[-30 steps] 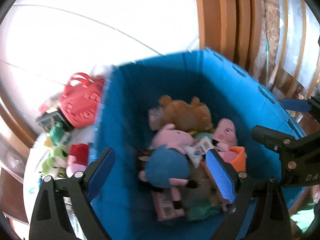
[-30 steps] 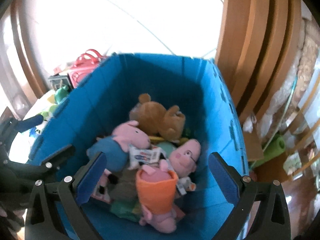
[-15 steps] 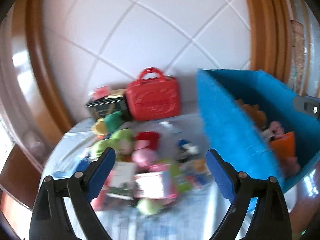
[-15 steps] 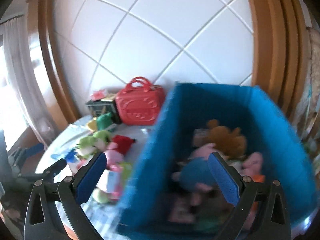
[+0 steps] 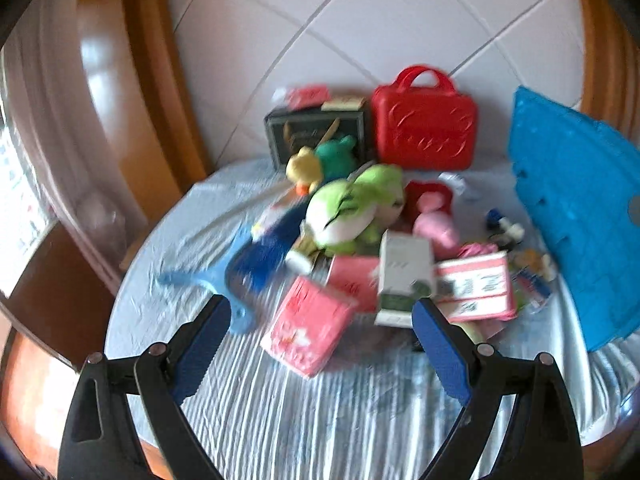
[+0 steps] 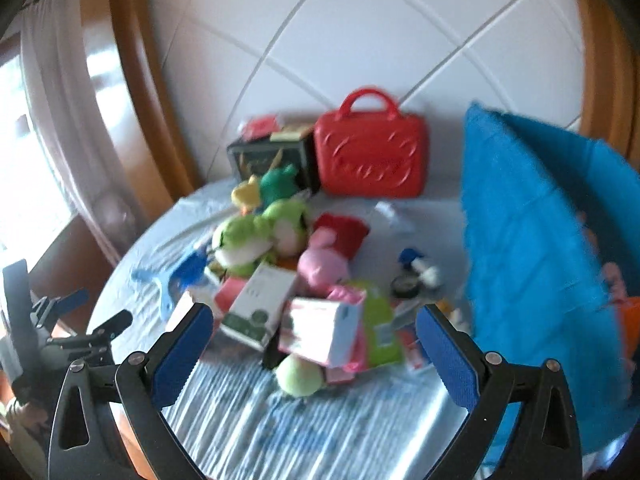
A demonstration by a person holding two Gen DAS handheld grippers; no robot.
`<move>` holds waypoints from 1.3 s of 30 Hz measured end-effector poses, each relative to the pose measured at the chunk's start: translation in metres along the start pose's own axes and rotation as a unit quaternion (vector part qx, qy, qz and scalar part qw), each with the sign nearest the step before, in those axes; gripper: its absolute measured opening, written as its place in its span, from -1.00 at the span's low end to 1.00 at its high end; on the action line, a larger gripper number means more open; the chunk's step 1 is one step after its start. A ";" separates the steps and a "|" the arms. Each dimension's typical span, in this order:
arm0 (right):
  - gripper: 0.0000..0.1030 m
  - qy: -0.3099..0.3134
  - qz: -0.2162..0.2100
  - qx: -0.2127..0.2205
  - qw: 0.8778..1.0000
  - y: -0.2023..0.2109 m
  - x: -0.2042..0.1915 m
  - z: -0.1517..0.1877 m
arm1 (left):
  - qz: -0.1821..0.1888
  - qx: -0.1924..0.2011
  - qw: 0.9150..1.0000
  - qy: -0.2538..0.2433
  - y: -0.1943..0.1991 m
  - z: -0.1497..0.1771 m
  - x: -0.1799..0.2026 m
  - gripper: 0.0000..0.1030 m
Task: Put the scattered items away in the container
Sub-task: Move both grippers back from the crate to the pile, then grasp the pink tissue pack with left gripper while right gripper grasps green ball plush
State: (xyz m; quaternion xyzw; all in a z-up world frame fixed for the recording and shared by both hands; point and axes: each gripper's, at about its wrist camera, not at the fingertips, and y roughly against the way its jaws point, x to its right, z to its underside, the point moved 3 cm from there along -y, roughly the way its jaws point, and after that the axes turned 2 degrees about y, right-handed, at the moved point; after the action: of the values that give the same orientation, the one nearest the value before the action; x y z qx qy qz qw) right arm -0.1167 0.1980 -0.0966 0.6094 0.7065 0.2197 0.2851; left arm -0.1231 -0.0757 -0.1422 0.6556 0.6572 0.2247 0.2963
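Note:
A pile of toys and boxes lies on the round table: a green plush frog (image 5: 352, 208) (image 6: 248, 236), a pink plush (image 5: 436, 224) (image 6: 324, 264), a white-green box (image 5: 404, 276) (image 6: 260, 304), pink boxes (image 5: 312, 324) (image 6: 324, 328) and a green ball (image 6: 300, 376). The blue bin (image 5: 576, 208) (image 6: 532, 264) stands at the right. My left gripper (image 5: 320, 344) is open and empty above the table, just short of the pile. My right gripper (image 6: 312, 344) is open and empty over the pile's near side. The left gripper also shows in the right wrist view (image 6: 72, 320).
A red case (image 5: 426, 132) (image 6: 372, 160) and a dark box (image 5: 316, 136) (image 6: 272, 160) stand at the back against the tiled wall. A blue hanger (image 5: 224, 272) (image 6: 176, 276) lies left of the pile. The striped tablecloth (image 5: 320, 420) covers the near table.
Both grippers have swung left, away from above the bin's inside to face the pile on the table. The bin now sits at the right edge of both views.

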 end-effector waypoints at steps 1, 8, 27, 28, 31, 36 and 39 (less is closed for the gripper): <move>0.99 0.001 -0.002 -0.007 1.000 -0.009 -0.004 0.005 | -0.004 -0.009 1.000 0.004 -0.010 0.007 -0.005 0.80; 0.99 -0.002 -0.025 -0.071 0.997 -0.075 -0.022 0.039 | -0.009 -0.054 0.998 0.006 -0.063 0.045 -0.018 0.80; 0.99 -0.153 0.112 -0.120 0.975 -0.162 -0.045 0.138 | 0.141 -0.083 0.979 -0.121 -0.182 0.061 -0.036 0.83; 0.99 -0.156 0.121 -0.115 0.974 -0.165 -0.044 0.140 | 0.149 -0.082 0.978 -0.122 -0.185 0.061 -0.034 0.92; 0.99 -0.165 0.149 -0.105 0.969 -0.181 -0.038 0.145 | 0.156 -0.084 0.977 -0.120 -0.197 0.063 -0.029 0.93; 0.99 -0.167 0.161 -0.089 0.969 -0.207 -0.033 0.150 | 0.127 -0.080 0.982 -0.113 -0.211 0.069 -0.018 0.93; 0.99 -0.161 0.164 -0.092 0.969 -0.221 -0.035 0.155 | 0.130 -0.063 0.985 -0.099 -0.210 0.072 -0.015 0.93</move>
State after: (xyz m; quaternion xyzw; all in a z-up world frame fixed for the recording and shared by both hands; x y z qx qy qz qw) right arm -0.1719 0.1224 -0.3523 0.7154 0.5184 0.2263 0.4101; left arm -0.2270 -0.1053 -0.3362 0.7345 0.5186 0.2361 0.3685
